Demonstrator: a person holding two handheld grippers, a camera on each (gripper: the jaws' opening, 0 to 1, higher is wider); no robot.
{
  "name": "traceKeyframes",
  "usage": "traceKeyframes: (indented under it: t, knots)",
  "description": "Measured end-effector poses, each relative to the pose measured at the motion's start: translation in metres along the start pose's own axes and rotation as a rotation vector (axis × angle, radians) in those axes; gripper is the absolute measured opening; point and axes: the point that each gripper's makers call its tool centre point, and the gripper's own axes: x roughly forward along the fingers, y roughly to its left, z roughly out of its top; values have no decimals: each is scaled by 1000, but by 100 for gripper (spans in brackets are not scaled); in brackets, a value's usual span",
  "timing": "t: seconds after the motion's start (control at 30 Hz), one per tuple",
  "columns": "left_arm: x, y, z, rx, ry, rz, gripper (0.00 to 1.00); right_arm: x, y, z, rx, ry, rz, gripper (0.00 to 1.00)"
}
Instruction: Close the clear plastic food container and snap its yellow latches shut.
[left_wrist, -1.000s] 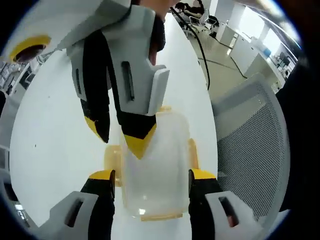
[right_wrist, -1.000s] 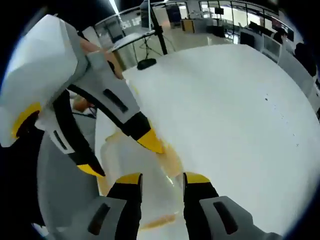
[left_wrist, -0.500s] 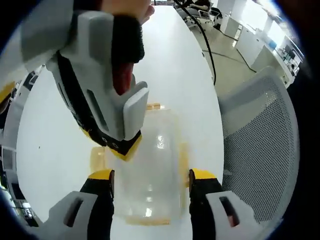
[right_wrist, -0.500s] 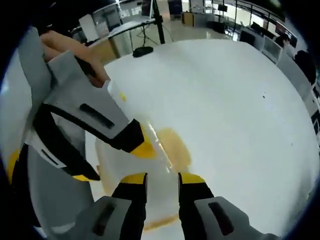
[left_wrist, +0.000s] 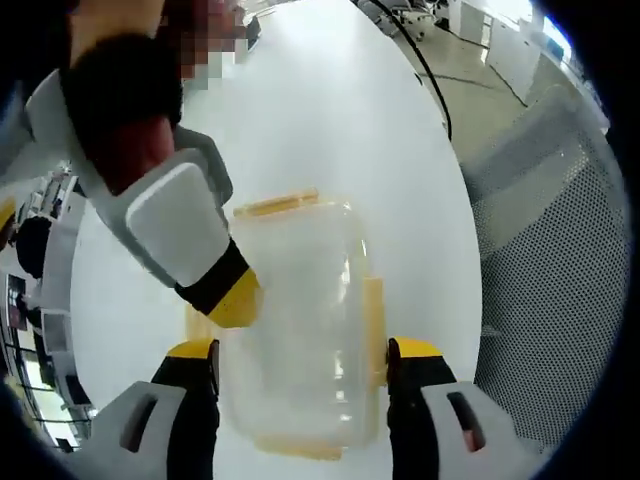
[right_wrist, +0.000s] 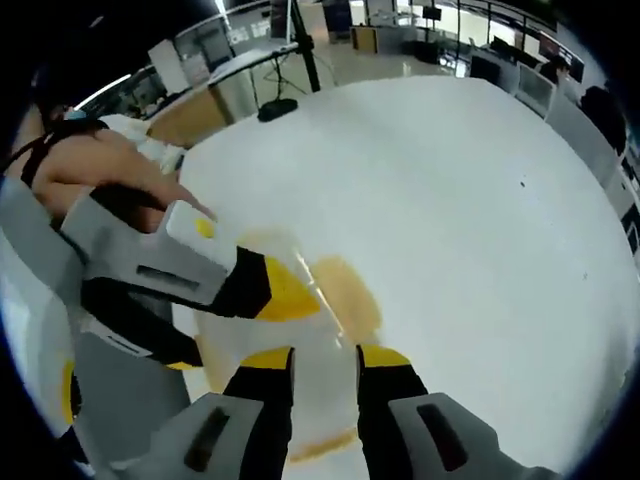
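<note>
Container (left_wrist: 300, 330) sits lid-on on the white table (left_wrist: 330, 110). Left gripper (left_wrist: 305, 365) straddles it, spread wide. Right gripper (right_wrist: 322, 360), nearly clenched, presses a yellow latch (left_wrist: 205, 322); latches seemingly unsnapped.

In the left gripper view, the right gripper (left_wrist: 232, 300) covers the left side of the clear container (left_wrist: 300, 330), hiding the yellow latch (left_wrist: 197, 322) there almost wholly. In the right gripper view, the left gripper (right_wrist: 262, 290) and the right gripper's own jaws cover most of the container, and whether its lid is fully seated cannot be told.
</note>
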Motion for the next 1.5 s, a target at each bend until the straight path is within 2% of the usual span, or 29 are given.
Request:
traceKeyframes:
  t: [0.1, 0.17, 0.2, 0.27, 0.33, 0.37, 0.4, 0.5, 0.57, 0.7, 0.77, 0.83, 1.07, 1.2, 1.23, 1.5]
  knots:
    - [1, 0, 0, 13, 19, 14, 69, 0, 1, 0, -12, 17, -11, 22]
    - [0, 2, -1, 13, 18, 12, 69, -6, -2, -6, -108, 79, -33, 22]
    - [-1, 2, -1, 15, 16, 11, 68, -9, -6, -3, -139, 77, -51, 22]
    - [-1, 2, -2, 25, 9, 11, 67, -13, -3, 11, -177, 25, -36, 23]
    - [-1, 1, -3, 50, 6, 18, 64, -15, -1, 22, -174, -9, -16, 25]
    - [-2, 1, -3, 63, 7, 21, 63, -14, 3, 28, -200, -31, 12, 26]
    - [-2, 1, -5, 75, 12, 30, 61, -10, 1, 23, -242, 40, 16, 27]
    - [-3, 2, -5, 76, -5, 29, 61, -2, 5, 17, -267, 83, 79, 30]
    - [-3, 2, -4, 77, -9, 26, 61, 4, 1, 17, -273, 90, 79, 31]
    - [-2, 2, -4, 76, -15, 21, 61, 8, 8, 14, -284, 119, 144, 32]
    - [-3, 2, -4, 76, -18, 20, 61, 12, 4, 10, -328, 150, 142, 34]
    - [-3, 2, -4, 76, -20, 14, 61, 11, 4, 14, -284, 150, 168, 33]
    - [-3, 2, -4, 71, -18, 4, 61, 13, 3, 12, -271, 200, 191, 31]
    - [-2, 1, -4, 63, -21, 12, 60, 16, 5, 8, -214, 230, 232, 33]
    - [-3, 2, -4, 58, -24, 11, 60, 17, 4, 10, -234, 236, 236, 33]
    - [-2, 2, -3, 43, -21, 24, 59, 17, 6, 8, -220, 262, 245, 32]
